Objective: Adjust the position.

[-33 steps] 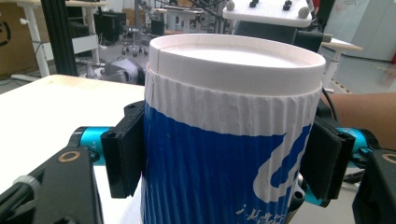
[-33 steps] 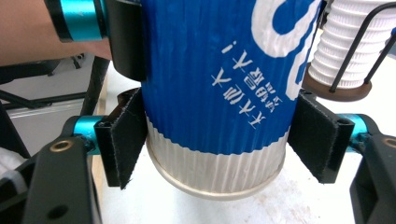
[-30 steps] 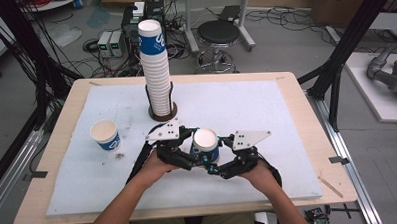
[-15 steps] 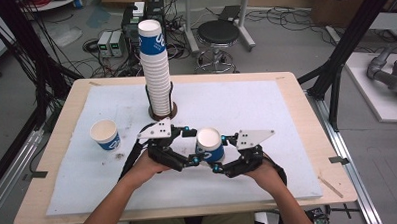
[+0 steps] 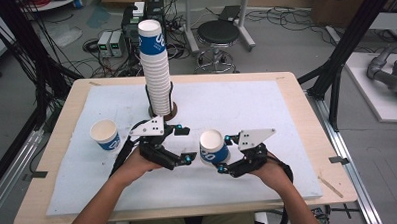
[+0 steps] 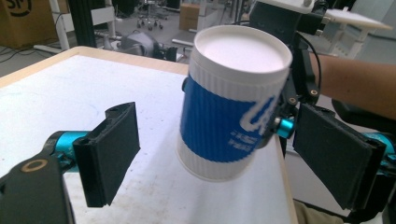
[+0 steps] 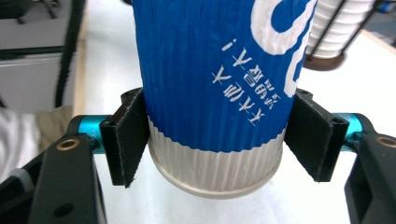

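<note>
Item: cup (image 5: pixel 212 147), blue ribbed sleeve, white rim. Location: lifted off the desk (image 5: pixel 286 96), near its front middle, tilted, mouth up. In the right gripper view the cup (image 7: pixel 215 88) sits between both pads (image 7: pixel 128 140), which press its lower sides, at the foot of the blue band.

Right hand-held gripper (image 5: pixel 222 155): clamped on the cup, its jaws just closing tighter on it. Grey plate on top; held by the person's right hand (image 5: pixel 271 172).

Left hand-held gripper (image 5: pixel 185 145): jaws wide apart, just opened, holding nothing. Stands just beside the cup on its left, not touching. In the left gripper view the cup (image 6: pixel 233 102) hangs between and beyond the two black pads (image 6: pixel 112 149), clear of both.

Second cup (image 5: pixel 105 134): same kind, upright on the desk's left part, well apart from both grippers.

Stack of cups (image 5: pixel 156 68): tall column in a round wire holder, at the desk's back middle, behind the left hand-held gripper.

White mat (image 5: pixel 266 109): covers most of the desk top.
</note>
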{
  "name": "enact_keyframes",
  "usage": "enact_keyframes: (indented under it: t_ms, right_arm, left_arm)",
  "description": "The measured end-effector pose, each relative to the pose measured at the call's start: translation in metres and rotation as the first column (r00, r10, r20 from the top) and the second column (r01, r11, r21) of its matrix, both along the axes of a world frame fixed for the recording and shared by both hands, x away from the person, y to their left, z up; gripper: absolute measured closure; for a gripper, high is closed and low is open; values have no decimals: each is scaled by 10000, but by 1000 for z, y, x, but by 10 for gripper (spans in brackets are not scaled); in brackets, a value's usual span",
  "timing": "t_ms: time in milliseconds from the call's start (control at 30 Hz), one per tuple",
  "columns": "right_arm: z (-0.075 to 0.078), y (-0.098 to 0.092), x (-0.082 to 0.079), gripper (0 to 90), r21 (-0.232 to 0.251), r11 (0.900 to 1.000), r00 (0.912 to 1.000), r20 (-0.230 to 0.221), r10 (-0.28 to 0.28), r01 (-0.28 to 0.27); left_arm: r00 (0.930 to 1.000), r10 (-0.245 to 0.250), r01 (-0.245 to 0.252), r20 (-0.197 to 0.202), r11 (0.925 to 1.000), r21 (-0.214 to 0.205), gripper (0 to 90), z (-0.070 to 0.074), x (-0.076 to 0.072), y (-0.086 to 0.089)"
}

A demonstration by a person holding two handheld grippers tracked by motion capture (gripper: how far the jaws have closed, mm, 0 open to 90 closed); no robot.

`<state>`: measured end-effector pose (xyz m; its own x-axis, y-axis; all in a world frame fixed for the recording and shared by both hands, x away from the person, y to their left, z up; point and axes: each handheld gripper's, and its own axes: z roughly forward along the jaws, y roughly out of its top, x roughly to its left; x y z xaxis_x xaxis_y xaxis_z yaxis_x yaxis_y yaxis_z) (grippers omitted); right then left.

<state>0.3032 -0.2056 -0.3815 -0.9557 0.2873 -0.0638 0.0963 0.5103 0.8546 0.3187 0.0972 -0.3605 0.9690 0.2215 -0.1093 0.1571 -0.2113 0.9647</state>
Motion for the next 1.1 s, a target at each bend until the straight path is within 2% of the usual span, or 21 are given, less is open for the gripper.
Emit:
enact_keyframes:
  t_ms: [67, 167, 333, 633, 967, 1100]
  right_arm:
    - [0, 1, 0, 276, -28, 9998, 9998, -113, 188, -189]
    - [1, 2, 2, 277, -361, 9986, 9992, -128, 388, -392]
    - [4, 8, 4, 276, -1218, 9907, 9981, -123, 601, -612]
    - [12, 22, 6, 275, -2751, 9548, 9934, -75, 1148, -1124]
    - [22, 27, 11, 276, -3246, 9386, 9924, -4, 1232, -1166]
    - [27, 28, 13, 277, -3558, 9273, 9919, 60, 1266, -1162]
  left_arm:
    - [10000, -60, 60, 39, 10000, 67, 146, 2, 0, -1]
    - [9998, -170, 167, 79, 9994, 298, 146, 6, 1, -4]
    - [9992, -395, 392, 26, 9967, 708, 146, 11, 2, -10]
    - [9979, -622, 640, -168, 9880, 1408, 144, 10, 2, -15]
    - [9945, -973, 1021, -388, 9831, 1516, 145, 11, 1, -14]
    - [9937, -1048, 1098, -396, 9812, 1588, 145, 14, 1, -15]
